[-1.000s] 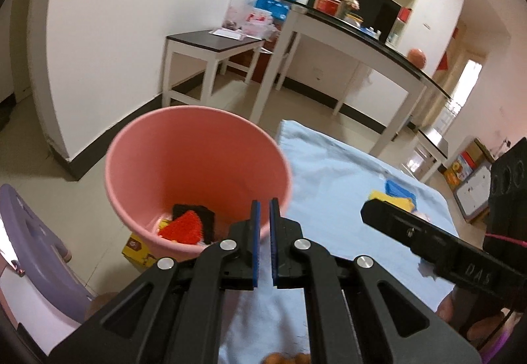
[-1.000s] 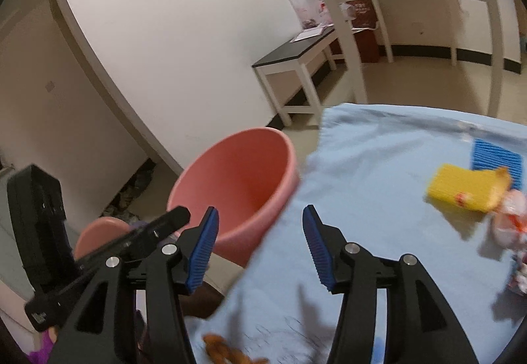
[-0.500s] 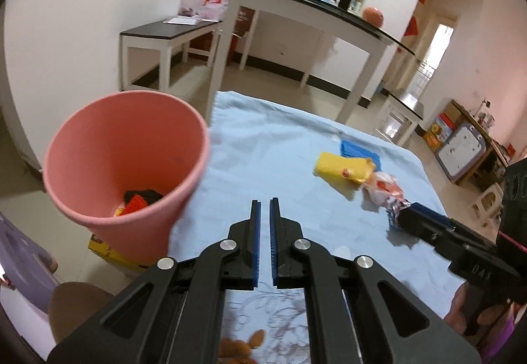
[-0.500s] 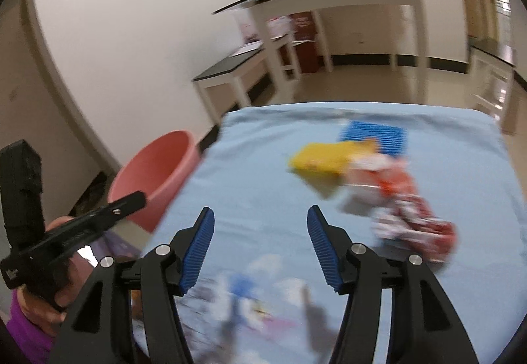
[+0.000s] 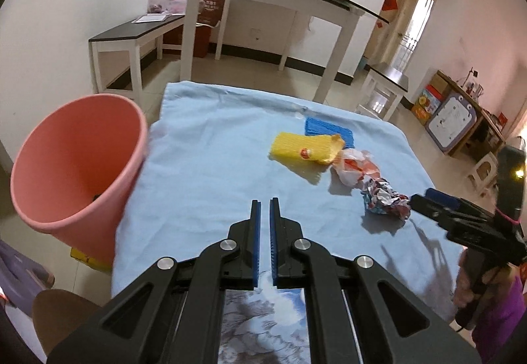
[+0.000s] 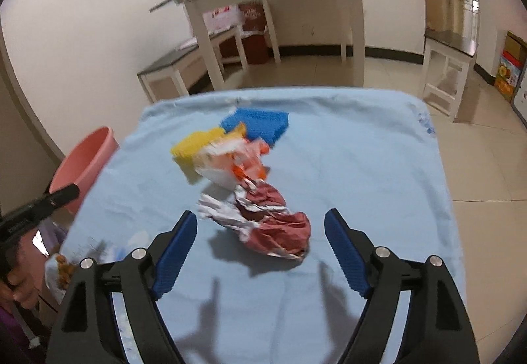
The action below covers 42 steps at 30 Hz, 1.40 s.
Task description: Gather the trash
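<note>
1. Pink bin [image 5: 75,163] sits off the left edge of the blue cloth [image 5: 214,166] in my left wrist view. My left gripper [image 5: 265,209] has its jaws nearly together with nothing in them, hovering over bare cloth. Yellow sponge [image 5: 301,150] and the crumpled wrapper [image 5: 385,197] lie to the right
2. Right wrist view: right gripper [image 6: 260,225] is spread wide, and the crumpled wrapper [image 6: 270,225] lies on the cloth between and just ahead of the pads. Looks light, crinkly and springy, so I'd pinch across the fat red middle, not the loose white flap
</note>
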Available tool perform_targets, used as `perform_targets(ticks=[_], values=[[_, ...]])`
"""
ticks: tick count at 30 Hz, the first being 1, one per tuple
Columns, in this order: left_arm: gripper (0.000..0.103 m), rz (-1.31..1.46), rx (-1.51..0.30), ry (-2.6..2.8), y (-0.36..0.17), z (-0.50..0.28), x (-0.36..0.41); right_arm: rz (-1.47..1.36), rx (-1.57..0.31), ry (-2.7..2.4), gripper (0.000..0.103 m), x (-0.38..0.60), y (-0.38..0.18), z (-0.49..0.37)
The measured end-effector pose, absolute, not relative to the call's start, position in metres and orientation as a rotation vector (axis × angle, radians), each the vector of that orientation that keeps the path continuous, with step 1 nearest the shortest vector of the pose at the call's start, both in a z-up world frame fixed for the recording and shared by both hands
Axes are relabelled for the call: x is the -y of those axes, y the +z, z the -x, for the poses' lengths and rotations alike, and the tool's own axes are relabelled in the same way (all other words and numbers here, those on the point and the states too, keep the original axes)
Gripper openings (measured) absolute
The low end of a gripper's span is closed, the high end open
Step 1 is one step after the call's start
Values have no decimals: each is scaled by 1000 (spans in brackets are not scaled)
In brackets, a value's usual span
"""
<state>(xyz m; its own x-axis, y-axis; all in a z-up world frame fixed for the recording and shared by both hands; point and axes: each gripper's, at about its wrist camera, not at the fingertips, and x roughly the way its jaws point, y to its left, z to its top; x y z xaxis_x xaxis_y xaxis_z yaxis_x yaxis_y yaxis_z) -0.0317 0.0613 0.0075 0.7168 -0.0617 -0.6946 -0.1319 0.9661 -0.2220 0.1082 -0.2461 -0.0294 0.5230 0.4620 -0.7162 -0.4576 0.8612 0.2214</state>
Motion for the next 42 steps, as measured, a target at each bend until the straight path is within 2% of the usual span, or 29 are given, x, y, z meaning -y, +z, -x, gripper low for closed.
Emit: perform_targets(ticks=[8,10,12,15,30,31,33,42], values=[[5,257,-787,-27,11,8,-34,4,-942,591,78,234,-54,-127],[5,264,-786,-51,12,0,-28,-1,-957,595,69,233,-58,-129],[5,277,-788,-71,12,-7,-23,-16,-977,609,47,232,-62,-130],[5,321,-798,-115,9,-23,-17,-56,-969,630,38,236,-56,-125],[5,300,-852,-127,-19,-79,8,-265,-872,476,36,285,-49,-95],[8,291,-853,-121,-20,-81,10,-276,-870,475,36,287,-49,-95],[27,280,-849,-112,-22,-82,11,-297,-871,471,36,289,-50,-96],[30,246,-877,-110,-33,-93,16,-316,-848,484,36,293,-50,-94]])
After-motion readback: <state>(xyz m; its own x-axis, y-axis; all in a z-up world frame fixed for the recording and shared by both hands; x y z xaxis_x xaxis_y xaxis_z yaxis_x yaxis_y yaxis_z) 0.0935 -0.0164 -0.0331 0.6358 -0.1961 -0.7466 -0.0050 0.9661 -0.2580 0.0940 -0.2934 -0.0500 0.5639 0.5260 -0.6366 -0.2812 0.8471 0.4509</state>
